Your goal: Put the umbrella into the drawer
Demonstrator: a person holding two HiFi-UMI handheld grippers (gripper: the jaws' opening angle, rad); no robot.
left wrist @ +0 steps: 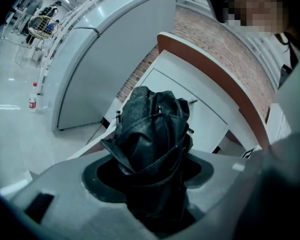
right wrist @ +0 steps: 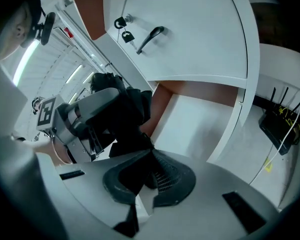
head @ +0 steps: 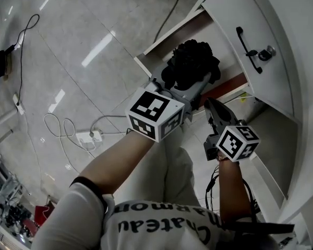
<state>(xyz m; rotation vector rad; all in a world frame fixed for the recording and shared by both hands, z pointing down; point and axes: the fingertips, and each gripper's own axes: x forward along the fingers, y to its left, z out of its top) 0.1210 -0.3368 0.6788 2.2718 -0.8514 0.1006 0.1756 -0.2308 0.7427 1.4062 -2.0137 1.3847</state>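
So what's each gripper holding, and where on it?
The left gripper clamps the folded black umbrella around its bunched canopy. The right gripper looks closed on a dark lower end of it; handle or fabric, I cannot tell.

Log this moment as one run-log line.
left gripper: shut on umbrella | right gripper: jaws on umbrella's lower end | drawer: open, umbrella over it

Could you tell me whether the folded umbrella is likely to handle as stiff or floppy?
Probably soft outside: the umbrella shows black fabric bunched in loose folds above the left gripper, so it may squash. It stands out past the jaws without drooping, suggesting a stiff core. Its wrinkled cloth looks unlikely to slip.
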